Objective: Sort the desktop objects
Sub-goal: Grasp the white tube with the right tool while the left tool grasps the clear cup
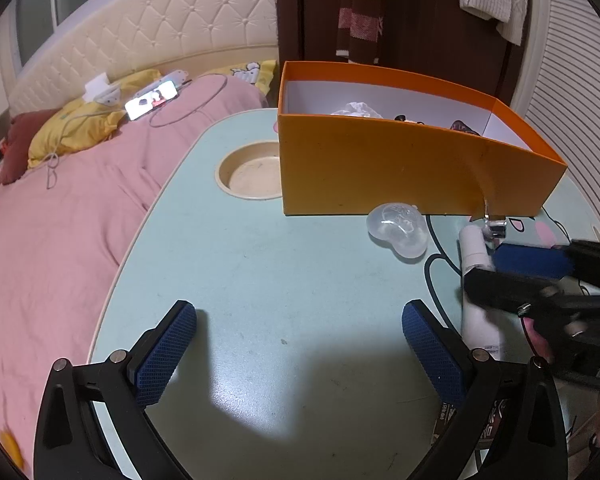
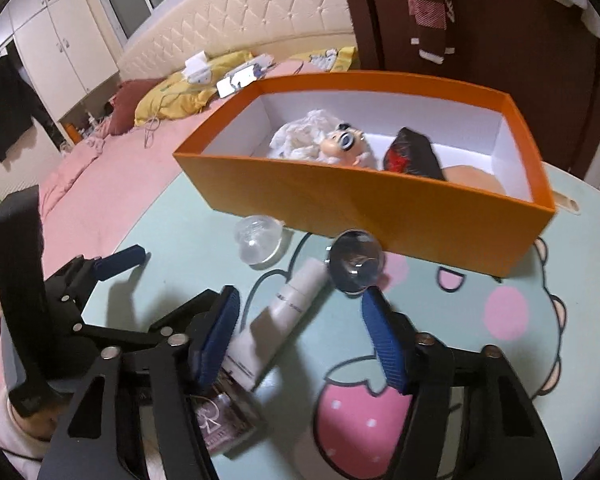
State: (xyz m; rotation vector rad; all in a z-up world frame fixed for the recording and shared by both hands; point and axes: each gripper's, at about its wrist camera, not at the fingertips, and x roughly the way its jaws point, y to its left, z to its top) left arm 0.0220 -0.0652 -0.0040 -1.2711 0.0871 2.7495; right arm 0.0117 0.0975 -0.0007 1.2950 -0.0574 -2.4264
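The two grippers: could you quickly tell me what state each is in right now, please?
Left gripper: open, holding nothing.
Right gripper: open, around the white tube, not gripping it.

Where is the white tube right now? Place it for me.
The white tube lies on the table between the right gripper's open fingers, its cap end beside the clear glass ball, just in front of the orange box.

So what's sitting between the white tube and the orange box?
A clear glass ball lies there, at the white tube top end and right up near the orange box front wall. The right wrist view shows it best.
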